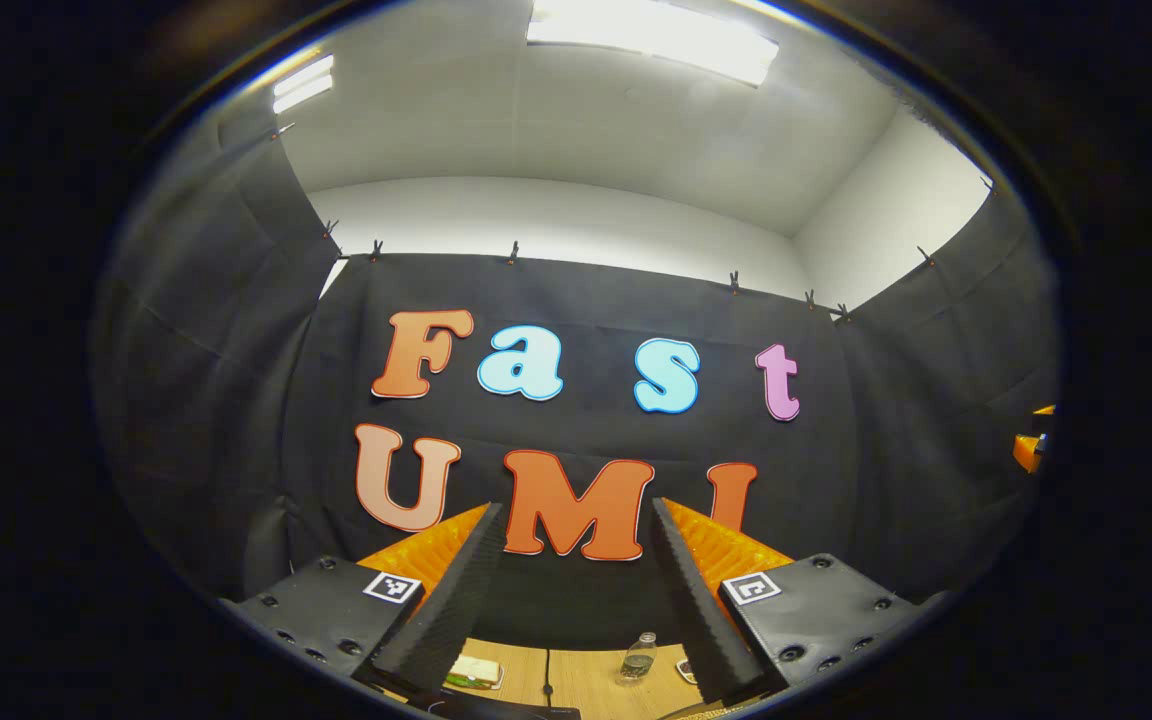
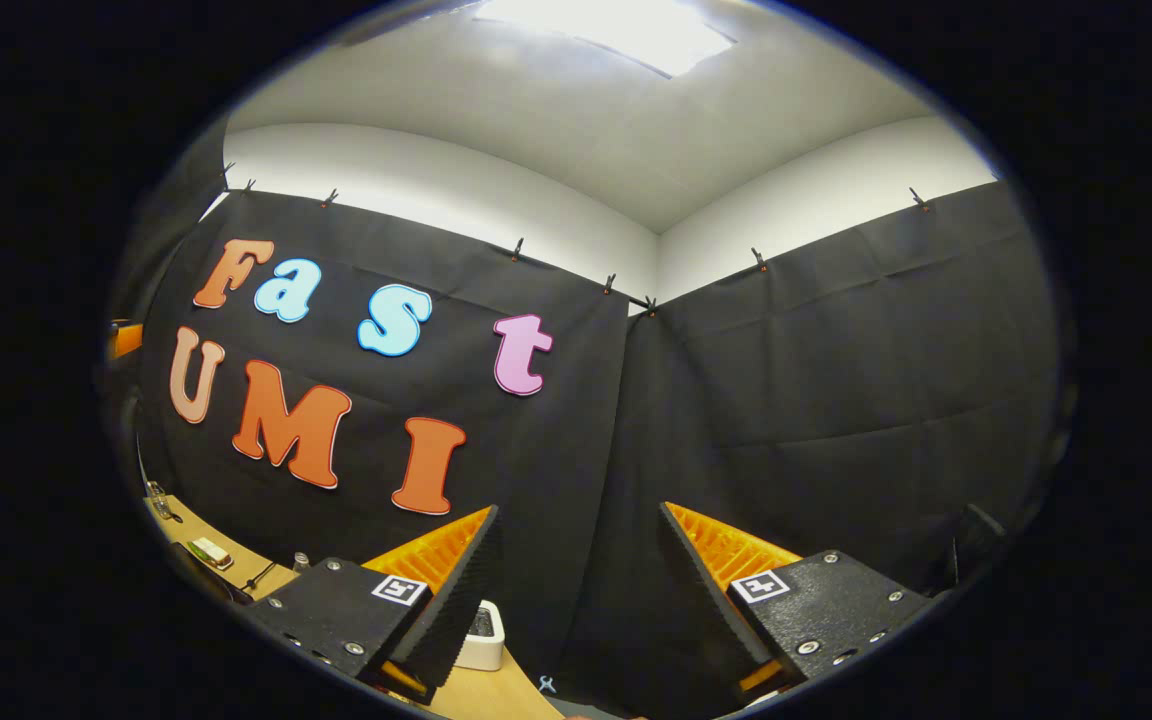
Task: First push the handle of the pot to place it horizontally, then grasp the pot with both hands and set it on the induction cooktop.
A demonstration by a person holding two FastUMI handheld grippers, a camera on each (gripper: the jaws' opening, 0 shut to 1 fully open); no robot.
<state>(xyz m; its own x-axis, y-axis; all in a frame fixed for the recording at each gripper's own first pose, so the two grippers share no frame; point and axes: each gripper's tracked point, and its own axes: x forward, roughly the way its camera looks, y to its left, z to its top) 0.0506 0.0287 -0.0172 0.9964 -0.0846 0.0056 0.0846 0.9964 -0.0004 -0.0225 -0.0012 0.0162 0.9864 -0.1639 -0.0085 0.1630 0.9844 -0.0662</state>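
Both the left gripper [image 1: 574, 590] and right gripper [image 2: 581, 590] are spread wide on air, raised above the light wooden table [image 1: 576, 680]. One clear plastic bottle [image 1: 639, 657] stands on that table; one white box [image 2: 484, 636] sits near its edge. I cannot tell where the pot is.

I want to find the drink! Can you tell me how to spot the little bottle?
Look along the wooden table below the black cloth wall, between the left gripper fingers. The bottle stands upright there, small and clear with something dark in the bottom. The flat things either side lie low; it alone stands tall.
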